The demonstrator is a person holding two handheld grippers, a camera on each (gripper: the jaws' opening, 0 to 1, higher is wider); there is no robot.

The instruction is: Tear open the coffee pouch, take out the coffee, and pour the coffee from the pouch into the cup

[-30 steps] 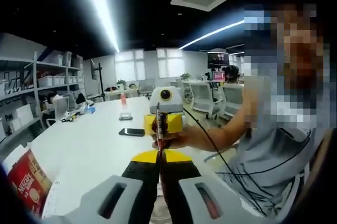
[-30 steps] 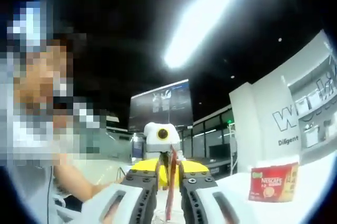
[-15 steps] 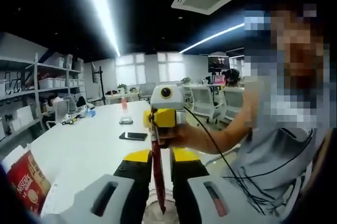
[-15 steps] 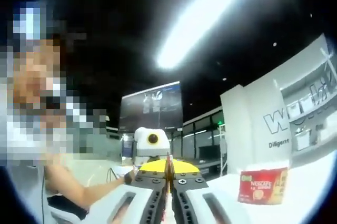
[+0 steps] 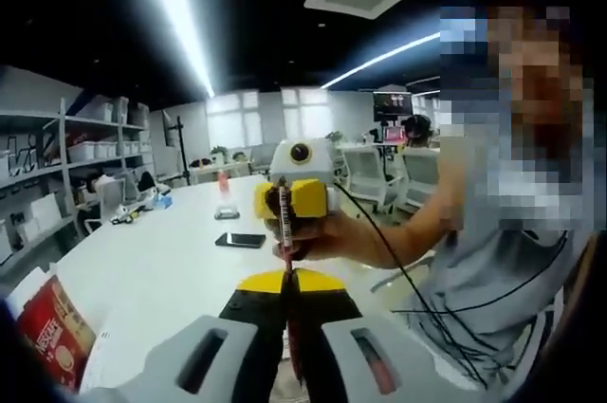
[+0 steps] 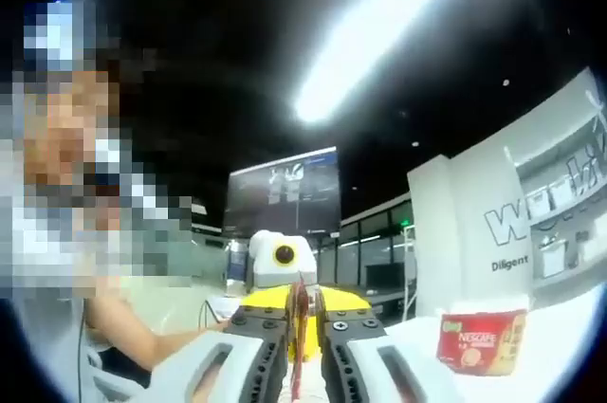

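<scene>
Both grippers face each other above the white counter (image 5: 161, 270), sharing one thin red coffee pouch (image 5: 284, 223). Left gripper (image 5: 287, 291): fingers pinched shut on the pouch's near end, strip edge-on btwn them. Right gripper (image 5: 289, 209), yellow-tipped, clamps the far end, w/ a person's hand (image 5: 327, 244) behind it. In the right gripper view its own fingers (image 6: 275, 346) close on the same strip, left gripper opposite. Red Nescafe box (image 6: 481, 341) stands on the counter; a dark phone (image 5: 240, 240) lies further off.
</scene>
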